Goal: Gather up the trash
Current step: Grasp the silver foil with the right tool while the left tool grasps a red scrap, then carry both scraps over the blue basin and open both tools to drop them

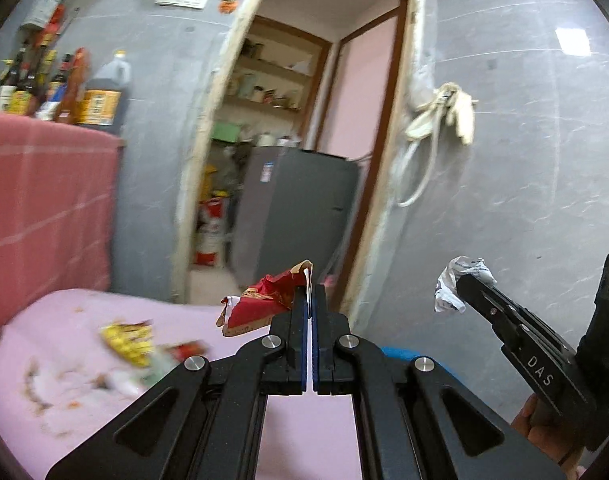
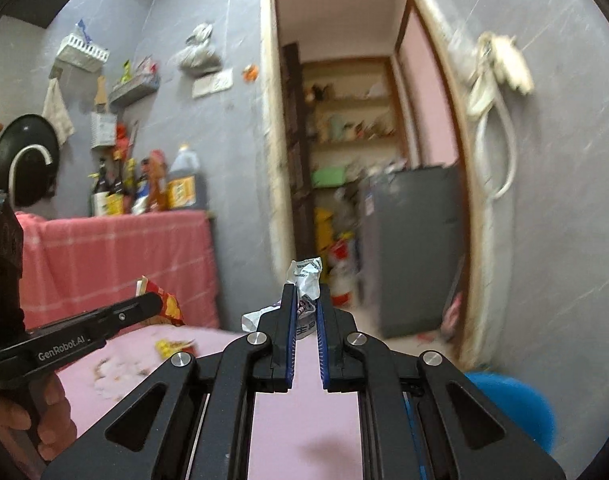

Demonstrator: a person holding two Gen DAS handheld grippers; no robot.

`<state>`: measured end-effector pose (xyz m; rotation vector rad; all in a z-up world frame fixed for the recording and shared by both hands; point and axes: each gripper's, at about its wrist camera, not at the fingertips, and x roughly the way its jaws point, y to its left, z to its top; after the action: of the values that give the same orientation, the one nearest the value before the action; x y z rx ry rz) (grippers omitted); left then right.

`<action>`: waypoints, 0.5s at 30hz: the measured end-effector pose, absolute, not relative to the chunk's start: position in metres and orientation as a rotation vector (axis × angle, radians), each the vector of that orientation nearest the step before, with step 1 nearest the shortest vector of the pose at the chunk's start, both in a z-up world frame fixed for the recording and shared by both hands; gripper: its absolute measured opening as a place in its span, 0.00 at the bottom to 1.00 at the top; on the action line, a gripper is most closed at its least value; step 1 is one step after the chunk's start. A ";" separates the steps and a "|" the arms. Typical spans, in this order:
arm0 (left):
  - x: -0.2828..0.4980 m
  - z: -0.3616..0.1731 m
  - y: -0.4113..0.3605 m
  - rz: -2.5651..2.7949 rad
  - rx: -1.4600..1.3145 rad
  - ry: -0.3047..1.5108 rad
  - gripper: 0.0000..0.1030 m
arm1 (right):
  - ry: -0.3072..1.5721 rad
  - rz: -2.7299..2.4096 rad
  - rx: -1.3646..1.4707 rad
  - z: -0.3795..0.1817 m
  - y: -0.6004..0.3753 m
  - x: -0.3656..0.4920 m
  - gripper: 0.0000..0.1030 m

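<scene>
My left gripper is shut on a red and gold wrapper and holds it above the pink table. It also shows in the right wrist view, with the red wrapper at its tip. My right gripper is shut on a crumpled white wrapper and holds it in the air. In the left wrist view the right gripper is at the right with the white wrapper. A yellow wrapper and scraps lie on the table.
A blue bin stands low at the right of the table, its rim also in the left wrist view. A red-clothed counter with bottles stands at the left. An open doorway with a grey cabinet is ahead.
</scene>
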<state>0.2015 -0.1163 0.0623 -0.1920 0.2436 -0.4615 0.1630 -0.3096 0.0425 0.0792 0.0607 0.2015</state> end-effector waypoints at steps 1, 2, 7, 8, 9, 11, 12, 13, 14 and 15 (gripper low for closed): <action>0.205 0.064 -0.125 -0.483 -0.194 0.241 0.00 | 0.055 0.182 0.072 0.044 -0.316 0.162 0.07; 0.210 0.066 -0.138 -0.515 -0.194 0.241 0.00 | 0.049 0.155 0.063 0.044 -0.323 0.162 0.08; 0.233 0.068 -0.191 -0.621 -0.197 0.298 0.00 | 0.074 0.020 0.060 0.037 -0.365 0.167 0.08; 0.239 0.066 -0.203 -0.643 -0.193 0.322 0.00 | 0.089 -0.003 0.065 0.034 -0.372 0.169 0.08; 0.245 0.064 -0.215 -0.661 -0.187 0.351 0.00 | 0.105 -0.028 0.069 0.030 -0.381 0.172 0.08; 0.257 0.057 -0.237 -0.699 -0.178 0.409 0.00 | 0.142 -0.069 0.082 0.019 -0.396 0.178 0.08; 0.261 0.054 -0.245 -0.710 -0.178 0.431 0.00 | 0.163 -0.088 0.091 0.014 -0.403 0.181 0.08; 0.267 0.050 -0.256 -0.729 -0.180 0.465 0.00 | 0.184 -0.105 0.103 0.007 -0.410 0.185 0.08; 0.272 0.046 -0.263 -0.735 -0.177 0.489 0.00 | 0.200 -0.118 0.111 0.002 -0.415 0.187 0.08; 0.275 0.042 -0.269 -0.740 -0.170 0.507 0.00 | 0.219 -0.133 0.121 -0.004 -0.421 0.190 0.09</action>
<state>0.2747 -0.2687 0.0419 -0.1703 0.5066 -0.7400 0.1898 -0.4212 -0.0043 0.1209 0.2192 -0.1333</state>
